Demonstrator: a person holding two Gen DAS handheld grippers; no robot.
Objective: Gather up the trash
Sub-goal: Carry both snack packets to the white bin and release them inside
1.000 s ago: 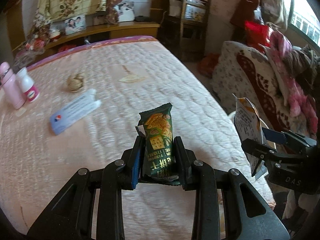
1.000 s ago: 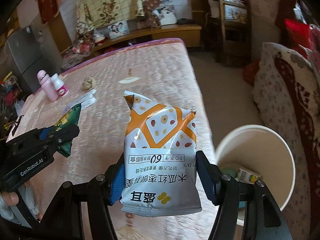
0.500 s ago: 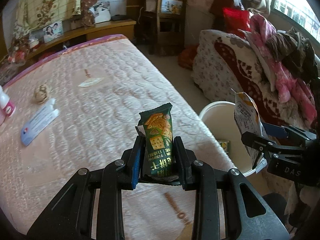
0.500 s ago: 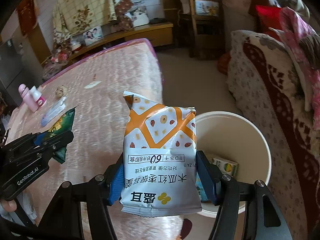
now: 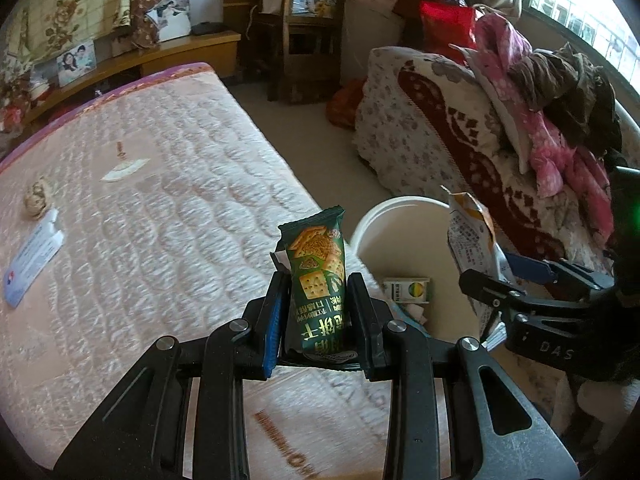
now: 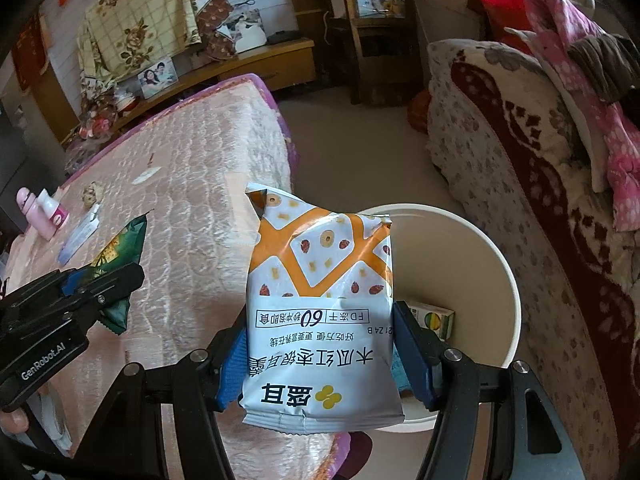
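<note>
A green cracker wrapper (image 5: 318, 280) is pinched by the left gripper (image 5: 316, 316), an orange-and-white snack bag (image 6: 320, 312) by the right gripper (image 6: 324, 356), both near the white bin (image 6: 496, 264), presumably for dropping in.

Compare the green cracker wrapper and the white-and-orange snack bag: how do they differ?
The green cracker wrapper is narrow and dark, printed with square crackers; the white-and-orange snack bag is much wider and pale, with nut and ring motifs. The wrapper sits in the left gripper over the pink quilted bed's edge; the bag sits in the right gripper, in front of the white round bin. Both are clamped upright with their print upside down.
</note>
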